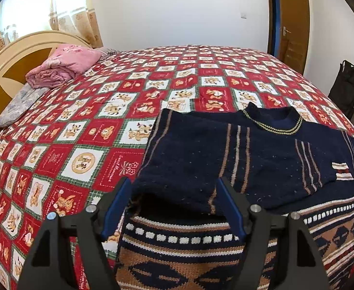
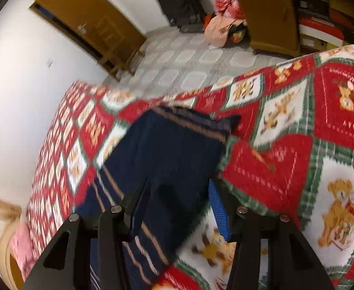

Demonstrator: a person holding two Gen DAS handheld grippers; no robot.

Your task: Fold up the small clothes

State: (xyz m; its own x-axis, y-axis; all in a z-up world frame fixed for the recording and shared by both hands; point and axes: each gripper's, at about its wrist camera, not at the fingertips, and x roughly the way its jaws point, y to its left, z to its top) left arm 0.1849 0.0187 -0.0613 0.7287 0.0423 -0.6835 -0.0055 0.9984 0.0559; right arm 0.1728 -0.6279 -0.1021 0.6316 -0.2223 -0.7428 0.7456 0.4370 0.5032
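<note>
Knitted navy sweater [image 1: 261, 159] lies between both grippers' parted jaws on patchwork quilt [image 1: 80, 133].

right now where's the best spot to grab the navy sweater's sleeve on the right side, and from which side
Take the sleeve at its striped cuff, the far free end lying flat on the bedspread. Come from the open bedspread beyond the cuff, fingers across its width, so it can probably fold back over the body.

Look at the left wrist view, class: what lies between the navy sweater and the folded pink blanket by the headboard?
Only bare bedspread, red and white squares with bears. Nothing rests on it between the navy sweater and the pink blanket in the left wrist view.
</note>
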